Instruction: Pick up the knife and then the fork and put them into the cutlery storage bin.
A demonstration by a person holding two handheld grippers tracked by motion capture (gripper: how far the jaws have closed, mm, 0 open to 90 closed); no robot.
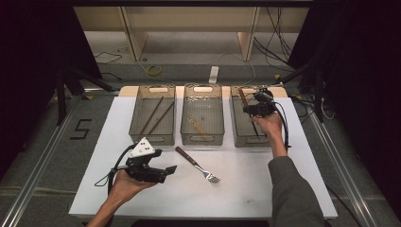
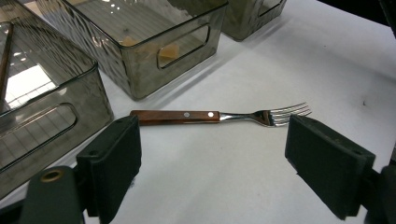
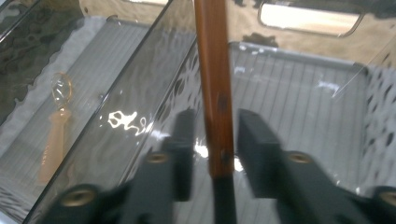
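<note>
A wooden-handled utensil [image 3: 214, 93] is being clamped by the right claw [image 3: 212, 135] over the right bin [image 1: 238, 124], apparently for sorting; the left claw [image 2: 212, 163] is being held wide, framing the fork [image 2: 219, 115] on the counter [image 1: 246, 189].

Jaws flank a wooden handle [image 3: 214, 88] over a clear bin [image 3: 299, 84]; contact unclear
</note>
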